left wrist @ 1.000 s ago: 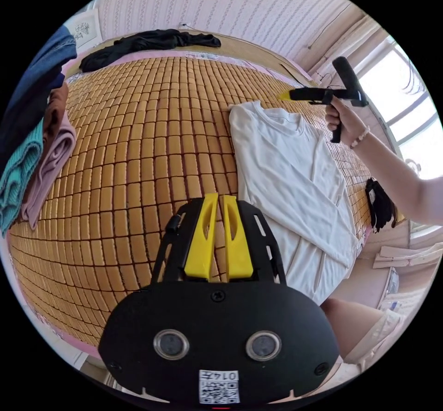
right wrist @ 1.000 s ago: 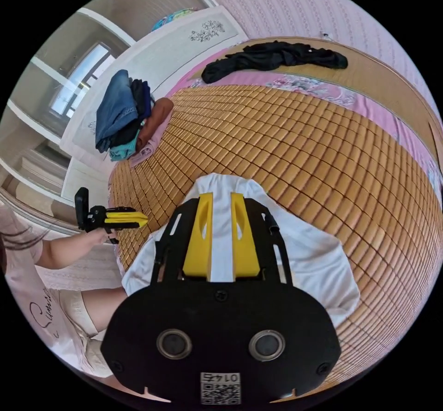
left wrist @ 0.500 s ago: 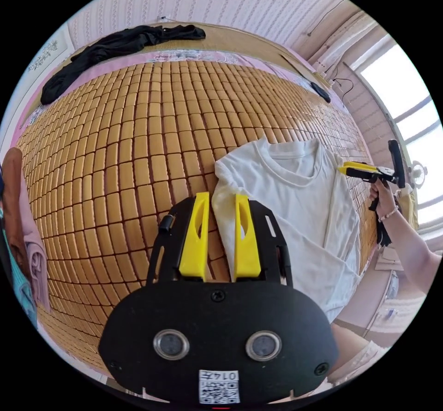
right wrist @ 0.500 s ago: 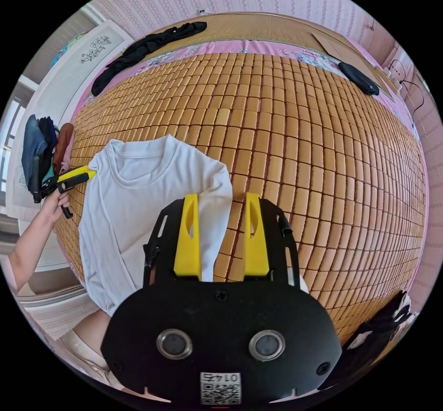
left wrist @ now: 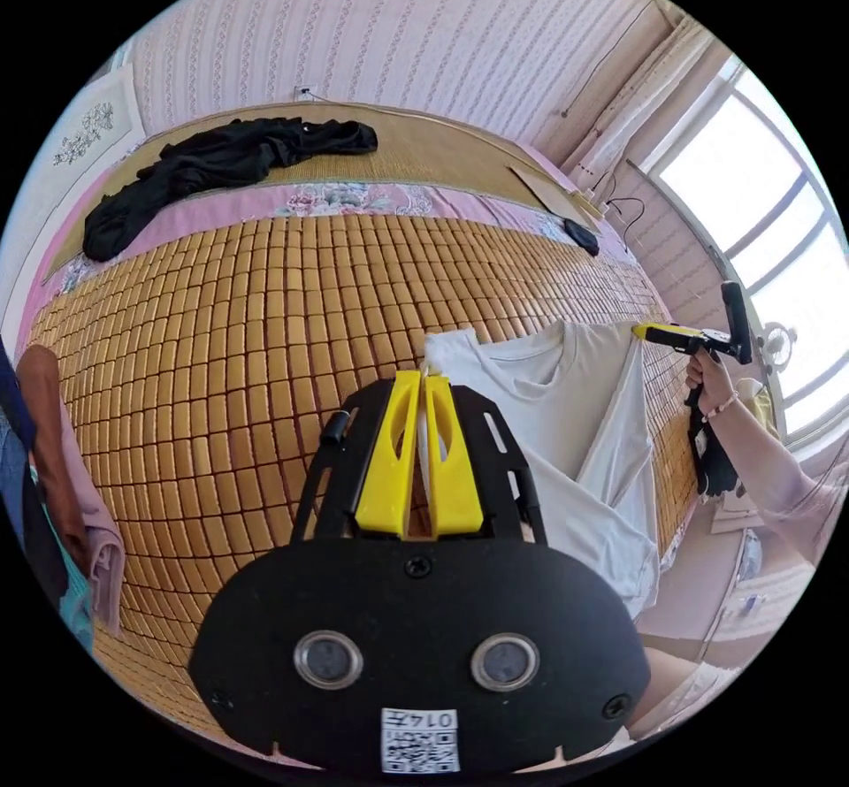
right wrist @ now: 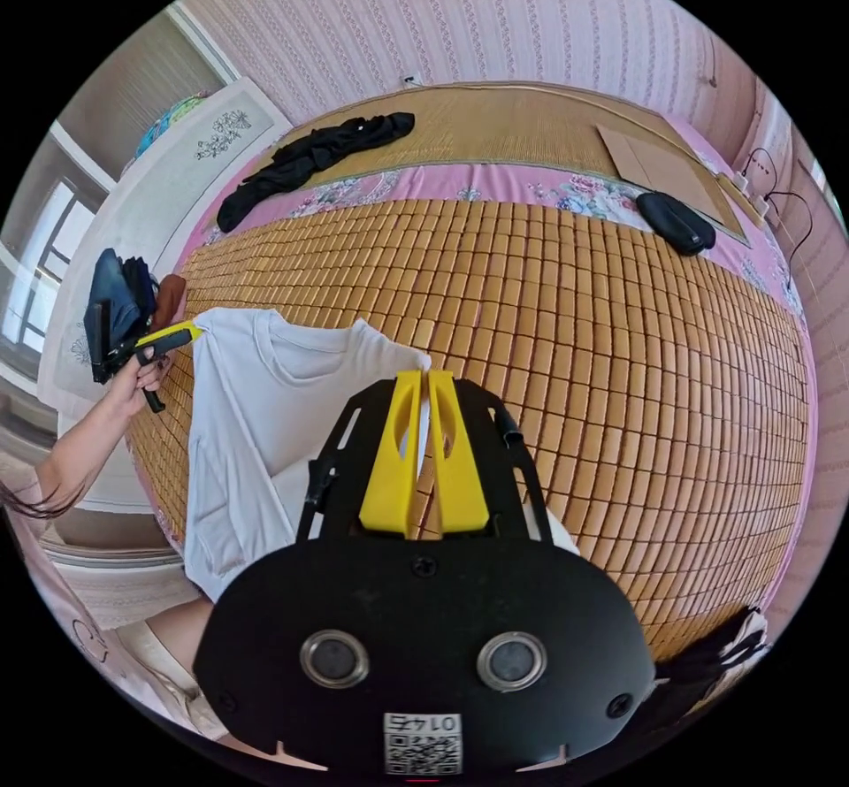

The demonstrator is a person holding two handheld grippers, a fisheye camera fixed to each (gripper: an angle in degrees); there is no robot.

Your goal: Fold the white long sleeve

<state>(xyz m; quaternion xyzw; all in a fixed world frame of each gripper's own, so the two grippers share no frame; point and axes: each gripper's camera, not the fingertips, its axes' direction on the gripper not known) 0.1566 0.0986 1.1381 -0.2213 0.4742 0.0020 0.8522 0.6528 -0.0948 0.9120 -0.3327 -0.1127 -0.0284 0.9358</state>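
white long sleeve shirt [left wrist: 566, 416] hangs lifted by both shoulders over the golden bamboo-tile mat [left wrist: 248, 354]; the left gripper [left wrist: 423, 380] and right gripper [right wrist: 424, 380] each have yellow jaws clamped on a shoulder corner.

White shirt [left wrist: 575, 416], tan tiled mat [left wrist: 265, 336]
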